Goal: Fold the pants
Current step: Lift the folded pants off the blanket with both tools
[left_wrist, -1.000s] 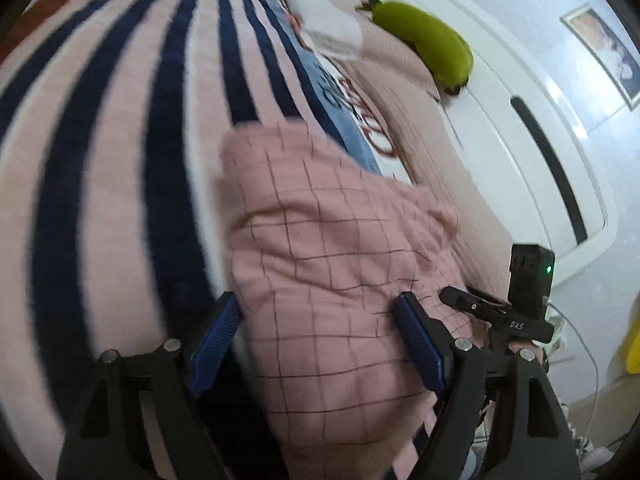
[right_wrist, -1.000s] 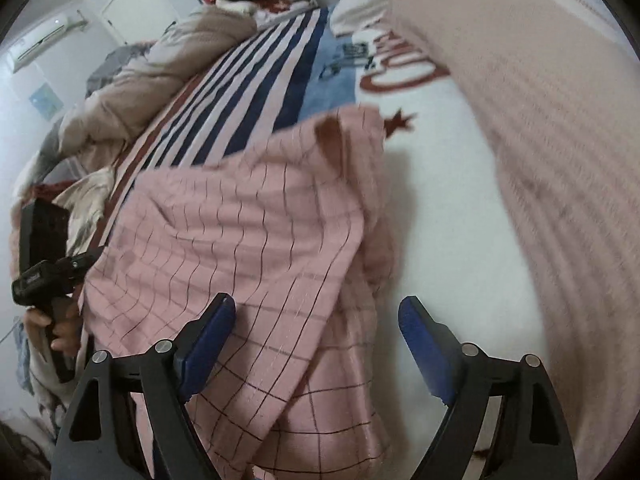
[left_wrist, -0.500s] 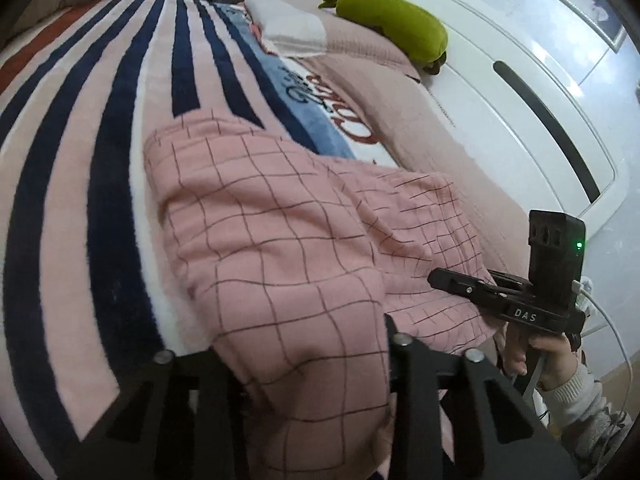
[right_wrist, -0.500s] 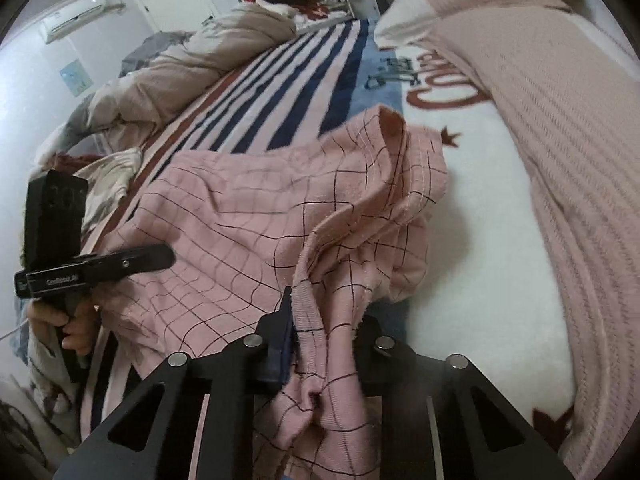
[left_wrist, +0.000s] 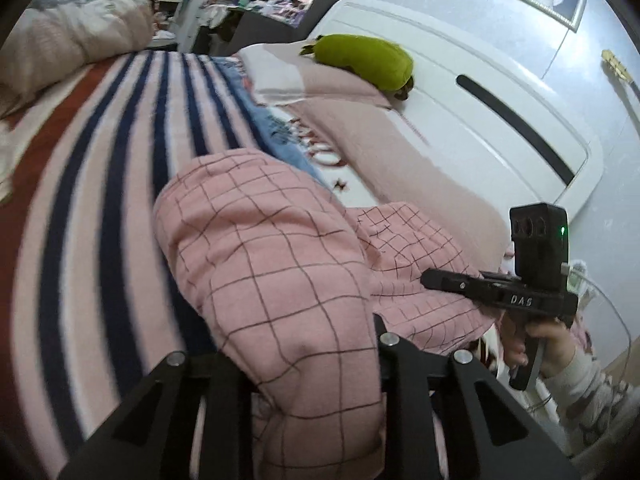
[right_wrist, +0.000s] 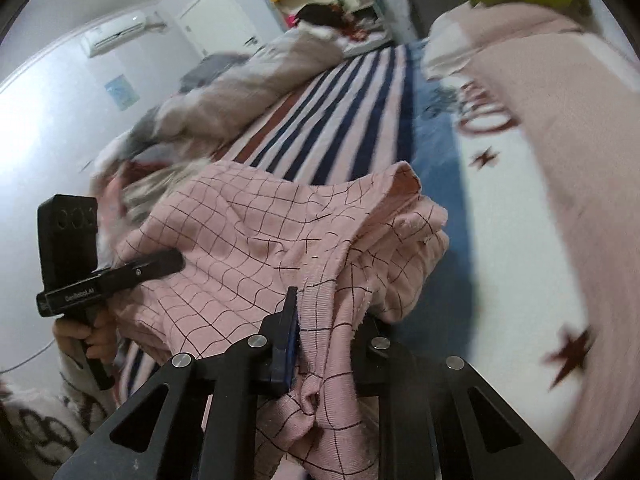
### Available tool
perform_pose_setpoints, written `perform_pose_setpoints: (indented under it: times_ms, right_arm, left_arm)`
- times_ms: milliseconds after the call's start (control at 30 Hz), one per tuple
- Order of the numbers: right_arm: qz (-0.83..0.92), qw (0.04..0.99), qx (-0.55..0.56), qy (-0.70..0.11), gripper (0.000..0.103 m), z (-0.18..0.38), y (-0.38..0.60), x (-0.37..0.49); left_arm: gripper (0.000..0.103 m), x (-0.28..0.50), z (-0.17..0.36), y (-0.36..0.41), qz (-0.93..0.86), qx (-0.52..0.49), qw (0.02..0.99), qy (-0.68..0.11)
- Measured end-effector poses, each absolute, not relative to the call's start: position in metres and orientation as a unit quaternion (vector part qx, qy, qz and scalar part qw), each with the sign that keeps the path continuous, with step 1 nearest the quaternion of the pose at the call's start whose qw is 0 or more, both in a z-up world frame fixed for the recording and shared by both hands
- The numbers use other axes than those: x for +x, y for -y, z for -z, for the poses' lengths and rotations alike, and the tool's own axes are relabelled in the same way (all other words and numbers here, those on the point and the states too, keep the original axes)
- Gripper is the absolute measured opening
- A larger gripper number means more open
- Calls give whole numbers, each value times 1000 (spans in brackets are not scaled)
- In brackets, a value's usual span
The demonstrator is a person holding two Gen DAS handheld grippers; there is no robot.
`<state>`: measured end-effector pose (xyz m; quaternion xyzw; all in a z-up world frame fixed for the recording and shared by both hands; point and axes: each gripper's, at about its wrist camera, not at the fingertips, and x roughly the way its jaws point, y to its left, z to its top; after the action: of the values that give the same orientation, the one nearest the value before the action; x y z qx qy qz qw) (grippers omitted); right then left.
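Note:
The pink checked pants (left_wrist: 276, 264) lie bunched on a striped bed cover (left_wrist: 92, 168). My left gripper (left_wrist: 316, 364) is shut on one end of the pants, and the cloth drapes over its fingers and hides them. My right gripper (right_wrist: 324, 344) is shut on the ribbed waistband of the pants (right_wrist: 256, 248), with one blue pad (right_wrist: 290, 336) showing beside the cloth. Both ends are lifted off the bed. Each gripper shows in the other's view, the right one (left_wrist: 500, 296) and the left one (right_wrist: 104, 276).
A pink knitted blanket (left_wrist: 372, 136) and a green plush (left_wrist: 364, 60) lie by the white headboard (left_wrist: 480, 92). A rumpled duvet (right_wrist: 248, 76) lies at the far side of the bed. A white fleece area with stars (right_wrist: 516, 280) is to the right.
Both grippers closed on the pants and lifted them; the cloth now hangs from the jaws and the views have tilted up toward the room.

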<state>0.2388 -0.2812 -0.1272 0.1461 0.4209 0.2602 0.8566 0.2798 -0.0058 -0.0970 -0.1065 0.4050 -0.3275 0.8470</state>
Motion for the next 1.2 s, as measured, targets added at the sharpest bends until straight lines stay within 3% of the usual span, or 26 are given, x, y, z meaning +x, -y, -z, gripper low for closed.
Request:
perform_pose_setpoints:
  times_ms: [233, 400, 433, 600, 667, 733, 1000, 1200]
  right_arm:
    - [-310, 799, 145, -495, 15, 165, 234, 197]
    - [-266, 809, 140, -504, 36, 176, 248, 189]
    - [-258, 815, 133, -501, 41, 174, 252, 188]
    - [-216, 849, 113, -469, 45, 147, 269, 186]
    - [-218, 855, 124, -453, 49, 135, 271, 193]
    - [-228, 859, 128, -441, 63, 128, 263, 206]
    - [-169, 870, 76, -457, 62, 170, 247, 240]
    - [-147, 861, 121, -471, 62, 177, 280, 232]
  left_arm:
    - [26, 214, 134, -34, 263, -120, 839, -460]
    - [56, 201, 159, -49, 223, -146, 831, -489]
    - [58, 200, 158, -54, 219, -149, 834, -485]
    - [71, 192, 139, -80, 200, -155, 856, -452]
    - [72, 198, 139, -83, 199, -168, 857, -444]
    - [72, 207, 144, -81, 203, -181, 851, -449]
    - [72, 213, 175, -85, 194, -213, 832, -473]
    - [72, 202, 168, -88, 216, -219, 829, -467]
